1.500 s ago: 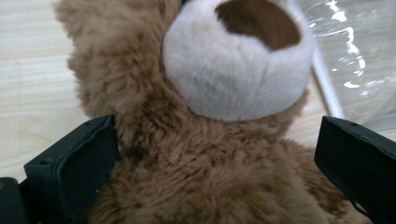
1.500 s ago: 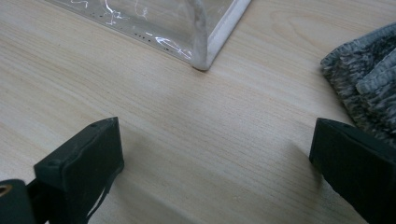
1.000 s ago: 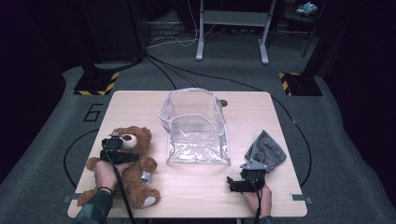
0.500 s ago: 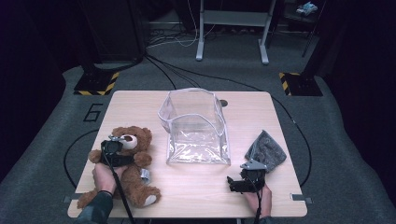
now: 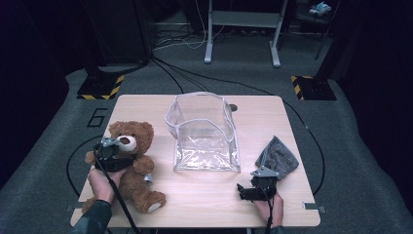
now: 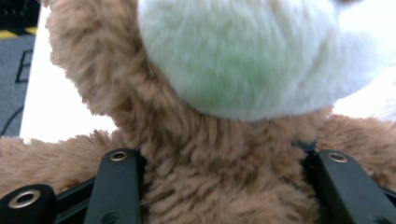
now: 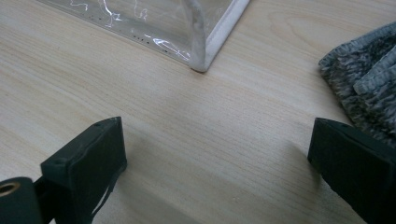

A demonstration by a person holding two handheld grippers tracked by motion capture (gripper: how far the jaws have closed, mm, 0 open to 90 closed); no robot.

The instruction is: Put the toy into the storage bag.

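Left gripper [image 5: 113,152] is clamping the teddy bear [image 5: 127,168] at the neck/upper chest; its jaws have just been closing, and in the left gripper view brown fur is filling the gap between them, just under the white muzzle [image 6: 252,56]. The bear is sitting near the table's [image 5: 204,204] left edge, head propped up toward the clear bag [image 5: 204,131], which is standing open-topped mid-table, apart from the bear.

Reads to me as a pick for bagging. Tips:
- Plush is compressing, so I'd be checking the grip is biting into stuffing, not just pile, before lifting higher.
- Legs are dangling low; lift enough that they're clearing the bag's rim, or the soft wall is likely folding in.
- Drop legs-first into the opening.

Right gripper [image 5: 254,187] is idling near the table's front edge with jaws spread wide over bare wood, nothing between them, grey cloth [image 5: 278,157] just beside it. Better used pinning the bag's near corner [image 7: 200,65] so it isn't sliding.
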